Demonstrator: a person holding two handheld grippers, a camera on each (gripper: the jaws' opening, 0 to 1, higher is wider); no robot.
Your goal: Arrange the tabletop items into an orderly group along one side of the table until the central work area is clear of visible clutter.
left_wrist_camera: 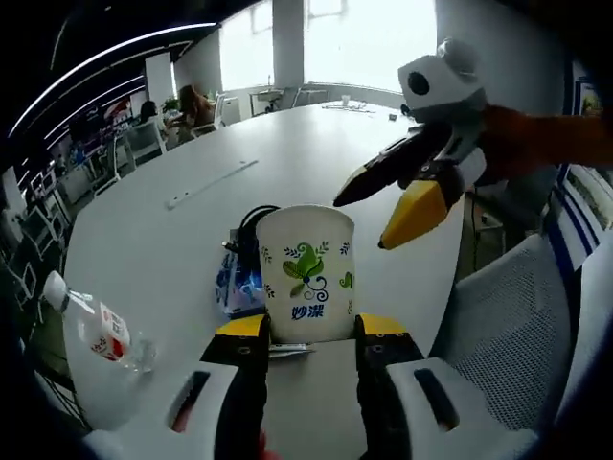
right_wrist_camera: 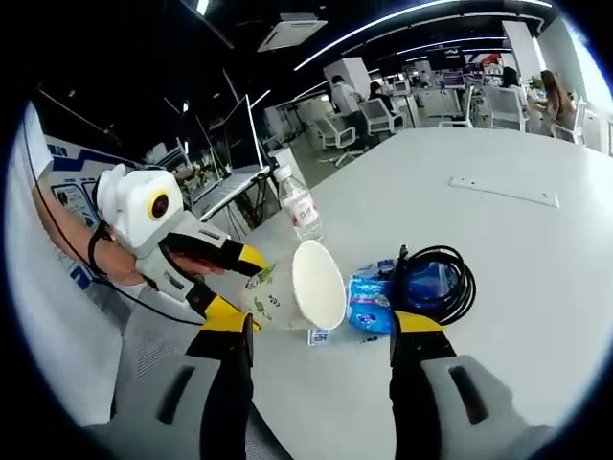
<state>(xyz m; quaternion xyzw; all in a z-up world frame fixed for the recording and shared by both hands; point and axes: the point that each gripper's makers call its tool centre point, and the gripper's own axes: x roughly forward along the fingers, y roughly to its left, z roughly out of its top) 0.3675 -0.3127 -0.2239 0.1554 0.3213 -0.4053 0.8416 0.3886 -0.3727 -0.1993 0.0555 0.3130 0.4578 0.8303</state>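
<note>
Your paper cup [left_wrist_camera: 306,274] is white with a green leaf motif, small dark blue swirls and blue lettering; its inside is plain white (seen in the right gripper view). The left gripper [left_wrist_camera: 307,333] holding it has yellow-tipped black jaws on a white body. Your right gripper [left_wrist_camera: 395,215] matches: one black jaw, one yellow, white housing. The packet [right_wrist_camera: 373,305] is bright blue with white print, the cable [right_wrist_camera: 436,278] black. The bottle [left_wrist_camera: 94,327] is clear, white-capped, with a red and white label. The table [left_wrist_camera: 192,230] is plain white.
</note>
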